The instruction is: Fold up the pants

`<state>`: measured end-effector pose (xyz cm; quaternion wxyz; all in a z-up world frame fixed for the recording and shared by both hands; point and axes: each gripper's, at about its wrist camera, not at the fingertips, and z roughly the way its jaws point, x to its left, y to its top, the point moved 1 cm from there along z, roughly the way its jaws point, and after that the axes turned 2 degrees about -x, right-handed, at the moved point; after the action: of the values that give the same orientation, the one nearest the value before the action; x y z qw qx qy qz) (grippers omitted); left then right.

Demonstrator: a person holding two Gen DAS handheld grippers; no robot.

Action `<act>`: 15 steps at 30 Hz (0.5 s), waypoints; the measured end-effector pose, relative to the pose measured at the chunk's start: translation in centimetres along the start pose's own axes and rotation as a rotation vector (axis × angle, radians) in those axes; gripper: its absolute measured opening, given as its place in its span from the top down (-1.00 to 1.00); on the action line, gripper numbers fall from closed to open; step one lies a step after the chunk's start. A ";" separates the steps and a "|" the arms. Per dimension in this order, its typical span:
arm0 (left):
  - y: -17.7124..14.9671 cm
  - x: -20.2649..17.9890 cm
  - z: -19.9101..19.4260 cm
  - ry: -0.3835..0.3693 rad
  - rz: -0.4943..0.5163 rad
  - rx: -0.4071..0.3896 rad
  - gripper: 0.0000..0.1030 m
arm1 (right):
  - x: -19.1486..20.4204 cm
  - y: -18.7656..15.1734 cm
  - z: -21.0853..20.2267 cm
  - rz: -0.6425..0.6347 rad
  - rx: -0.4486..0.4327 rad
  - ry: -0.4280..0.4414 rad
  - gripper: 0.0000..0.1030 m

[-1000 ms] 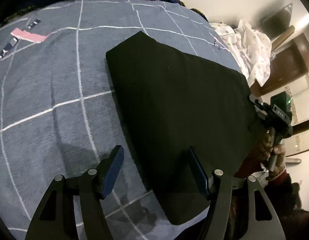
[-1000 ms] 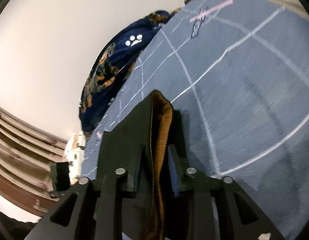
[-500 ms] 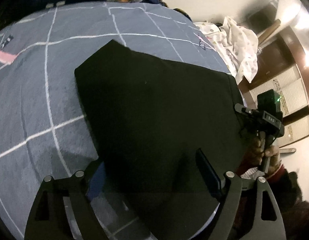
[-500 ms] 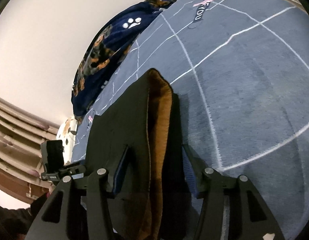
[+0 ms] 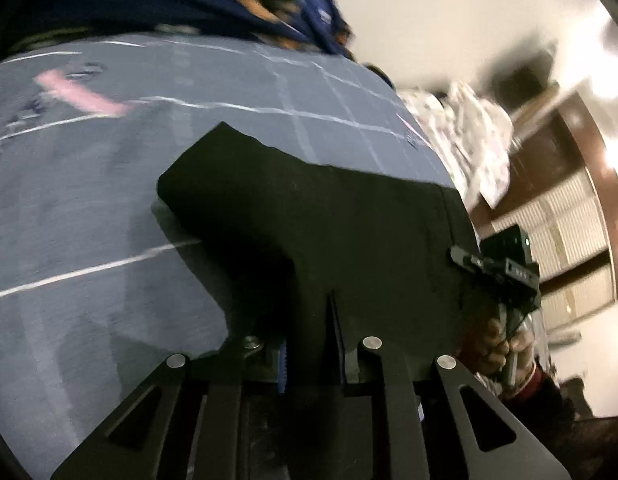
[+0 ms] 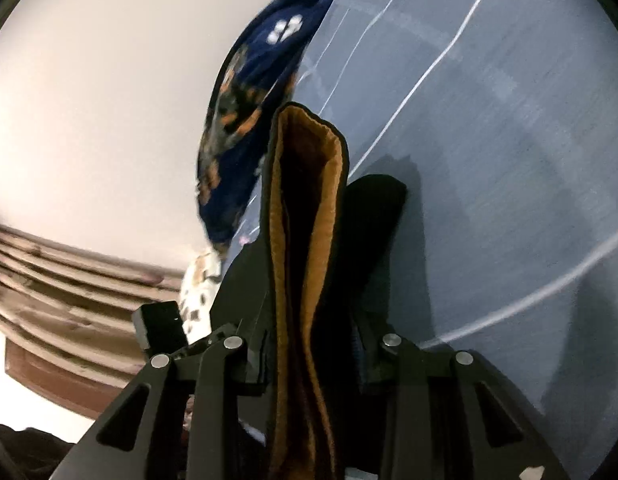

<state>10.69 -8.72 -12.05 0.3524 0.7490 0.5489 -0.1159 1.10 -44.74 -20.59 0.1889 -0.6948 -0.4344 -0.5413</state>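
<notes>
Left wrist view, blurry: grey blanket with white grid lines [image 5: 89,208] is covering the bed, with a pink stripe mark [image 5: 81,94] at far left. A dark blue patterned blanket [image 5: 197,4] is bunching along the far edge. The black pants [image 5: 329,232], already folded into a thick flat stack, are lying on the grey blanket right of centre, one corner pointing far-left. The left gripper [image 5: 311,344] is sitting at the near edge of the pants; its fingers have just been closing and are now pinching the near edge of the black fabric between them, with the blue pads barely showing. Far right of the pants, a white floral cloth [image 5: 469,132] is piling up at the bed's edge. At the right edge of the pants the right gripper [image 5: 461,258] is showing side-on with a hand [image 5: 497,344] wrapping its handle; the finger state is not readable from this side.

Right wrist view: a pale wall is filling the left, with the left gripper's black body [image 6: 161,324] low at left. The right gripper [image 6: 309,356] is at bottom centre, its fingers having just been closing, clamping the pants [image 6: 373,216] edge-on. The tan lining [image 6: 309,184] is standing up between the fingers as a tall open loop, tilting slightly left. The grey blanket [image 6: 509,160] is spreading out to the right, blurry.
</notes>
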 end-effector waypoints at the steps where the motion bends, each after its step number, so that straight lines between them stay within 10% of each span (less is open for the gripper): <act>1: -0.2 1.1 -1.4 0.025 -0.013 -0.020 0.67 | 0.5 -0.5 1.5 0.003 0.019 0.021 0.40; 9: -3.7 10.3 -8.0 0.226 -0.202 -0.120 0.54 | 5.6 -2.3 13.4 -0.106 0.200 0.008 0.42; 15: -4.7 10.2 -9.1 0.326 -0.168 -0.171 0.19 | 6.8 -1.6 7.2 -0.071 0.051 -0.058 0.33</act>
<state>8.29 5.48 -13.00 0.3103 0.6769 0.6671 0.0246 4.26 -35.87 -17.17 0.1746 -0.6894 -0.4777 -0.5158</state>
